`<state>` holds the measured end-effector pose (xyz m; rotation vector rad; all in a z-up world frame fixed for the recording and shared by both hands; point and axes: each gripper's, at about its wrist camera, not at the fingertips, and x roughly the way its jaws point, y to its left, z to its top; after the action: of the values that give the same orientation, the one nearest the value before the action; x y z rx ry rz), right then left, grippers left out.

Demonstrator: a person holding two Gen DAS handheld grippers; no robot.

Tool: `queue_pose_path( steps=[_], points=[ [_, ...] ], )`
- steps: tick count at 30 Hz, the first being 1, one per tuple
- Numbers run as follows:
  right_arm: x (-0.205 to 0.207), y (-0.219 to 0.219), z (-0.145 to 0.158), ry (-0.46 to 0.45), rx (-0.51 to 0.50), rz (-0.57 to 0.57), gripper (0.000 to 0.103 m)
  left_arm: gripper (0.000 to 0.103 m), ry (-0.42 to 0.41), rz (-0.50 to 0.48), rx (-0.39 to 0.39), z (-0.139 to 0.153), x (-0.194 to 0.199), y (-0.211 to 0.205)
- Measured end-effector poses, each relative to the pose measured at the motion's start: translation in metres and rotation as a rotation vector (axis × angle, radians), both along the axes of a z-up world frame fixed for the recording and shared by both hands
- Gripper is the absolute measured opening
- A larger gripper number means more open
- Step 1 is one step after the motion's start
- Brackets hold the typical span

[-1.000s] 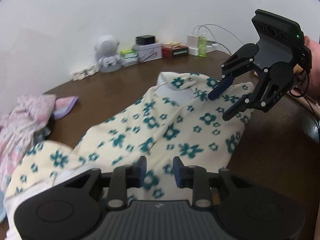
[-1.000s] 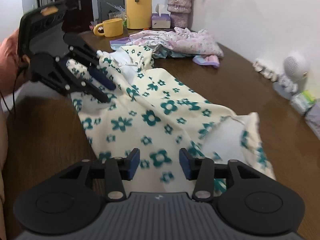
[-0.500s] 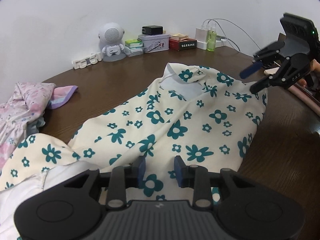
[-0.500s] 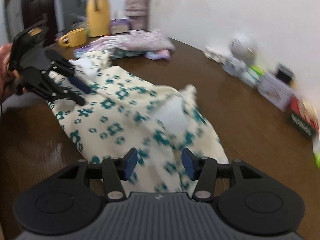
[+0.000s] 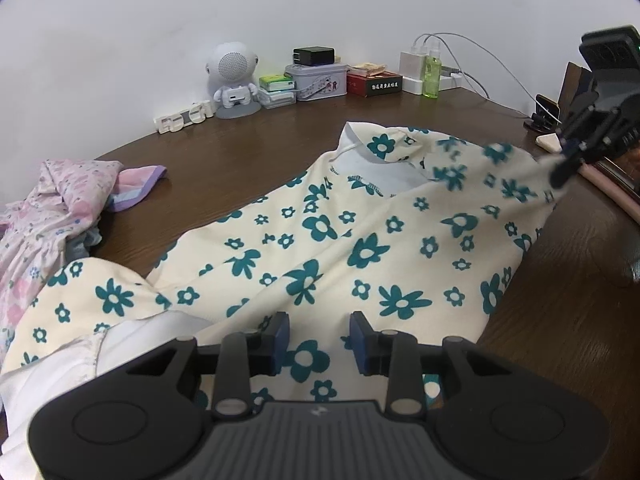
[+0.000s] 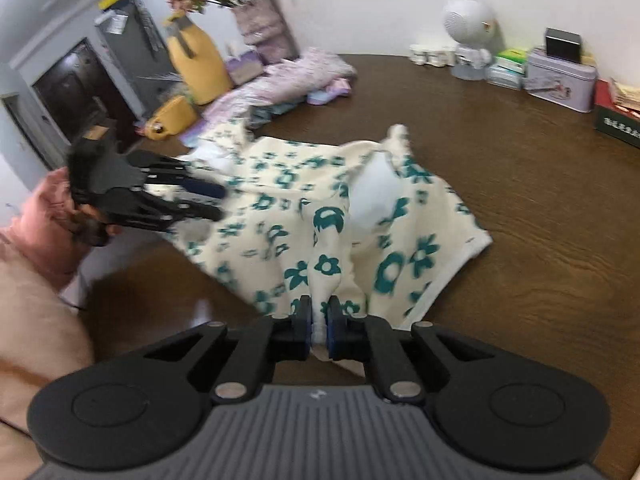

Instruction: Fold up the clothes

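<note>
Spreading step before the 1st fold: the floral garment (image 5: 360, 240) lies across the brown surface (image 5: 248, 160), right tongs (image 6: 318, 330) clamped on its edge at 6 o'clock, left tongs (image 5: 318, 344) apart above the cloth, which must next grip an opposite edge.

Soft, even indoor light is filling both views, with no harsh shadows. The left wrist view is staying sharp, though the fisheye is bowing the dark brown wooden table (image 5: 248, 152) toward black corners. Motion blur is smearing the right wrist view, softening the yellow ceramic vase (image 6: 198, 68); faint glare is sheening the tabletop.
</note>
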<state>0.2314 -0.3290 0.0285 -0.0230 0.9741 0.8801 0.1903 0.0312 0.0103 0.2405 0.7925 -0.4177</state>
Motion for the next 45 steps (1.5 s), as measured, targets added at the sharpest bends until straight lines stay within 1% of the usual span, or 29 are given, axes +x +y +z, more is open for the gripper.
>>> queue_pose_path(
  steps=[3,5,11,14,15,17,19,21,23,24,25,26,27,29,31,33,34,35,37,40,42,43,45],
  points=[
    [-0.003,0.004,-0.011,0.041,-0.059,0.021,0.007,0.032,0.001,0.0,-0.003,-0.001,0.001,0.001],
    [-0.002,0.006,-0.019,0.063,-0.079,0.017,0.007,0.032,0.001,-0.001,-0.004,-0.001,0.001,0.001],
    [0.003,-0.004,-0.02,0.05,-0.057,-0.073,0.009,0.033,-0.026,-0.028,-0.021,0.007,-0.003,-0.004],
    [0.007,-0.015,-0.016,0.037,0.005,-0.143,0.01,0.033,-0.031,-0.066,-0.025,0.008,-0.006,-0.011],
    [0.007,-0.017,-0.015,0.031,0.006,-0.161,0.01,0.033,-0.028,-0.076,-0.022,0.007,-0.007,-0.014],
    [0.01,-0.017,-0.02,0.049,-0.01,-0.18,0.01,0.033,-0.024,-0.091,-0.014,0.005,-0.009,-0.018],
    [0.013,-0.016,-0.025,0.062,-0.03,-0.183,0.009,0.033,-0.019,-0.084,-0.017,0.003,-0.008,-0.017],
    [0.015,-0.013,-0.026,0.054,-0.034,-0.187,0.01,0.033,-0.016,-0.075,-0.019,0.002,-0.008,-0.015],
    [0.016,-0.012,-0.022,0.035,-0.025,-0.203,0.013,0.033,-0.016,-0.067,-0.02,0.003,-0.009,-0.013],
    [0.016,-0.013,-0.021,0.029,-0.028,-0.209,0.018,0.033,-0.017,-0.068,-0.022,0.003,-0.009,-0.012],
    [0.016,-0.012,-0.019,0.022,-0.038,-0.211,0.026,0.033,-0.018,-0.069,-0.025,0.003,-0.01,-0.011],
    [0.015,-0.011,-0.018,0.011,-0.055,-0.209,0.032,0.033,-0.02,-0.074,-0.027,0.004,-0.011,-0.012],
    [0.013,-0.009,-0.013,-0.017,-0.073,-0.205,0.037,0.033,-0.02,-0.076,-0.028,0.004,-0.011,-0.012],
    [0.008,-0.007,0.004,-0.097,-0.078,-0.196,0.037,0.032,-0.021,-0.081,-0.028,0.004,-0.011,-0.013],
    [0.001,0.004,0.023,-0.197,-0.081,-0.161,0.037,0.032,-0.02,-0.085,-0.027,0.003,-0.01,-0.015],
    [-0.008,0.03,0.035,-0.301,-0.111,-0.066,0.037,0.031,-0.016,-0.087,-0.026,0.001,-0.008,-0.016],
    [-0.011,0.045,0.036,-0.325,-0.117,-0.006,0.039,0.031,-0.015,-0.088,-0.028,0.0,-0.007,-0.017],
    [-0.012,0.06,0.034,-0.333,-0.119,0.049,0.04,0.031,-0.012,-0.089,-0.032,-0.001,-0.007,-0.017],
    [-0.011,0.096,0.019,-0.331,-0.157,0.173,0.049,0.031,-0.006,-0.091,-0.036,-0.003,-0.006,-0.017],
    [-0.008,0.141,-0.006,-0.354,-0.223,0.312,0.049,0.031,-0.003,-0.097,-0.042,-0.005,-0.005,-0.016],
    [-0.005,0.157,-0.017,-0.36,-0.215,0.359,0.05,0.033,-0.001,-0.106,-0.048,-0.005,-0.005,-0.013],
    [-0.001,0.161,-0.02,-0.352,-0.203,0.371,0.052,0.034,0.0,-0.11,-0.053,-0.006,-0.005,-0.012],
    [0.008,0.169,-0.026,-0.337,-0.178,0.394,0.054,0.038,0.004,-0.113,-0.06,-0.006,-0.007,-0.007]
  ],
)
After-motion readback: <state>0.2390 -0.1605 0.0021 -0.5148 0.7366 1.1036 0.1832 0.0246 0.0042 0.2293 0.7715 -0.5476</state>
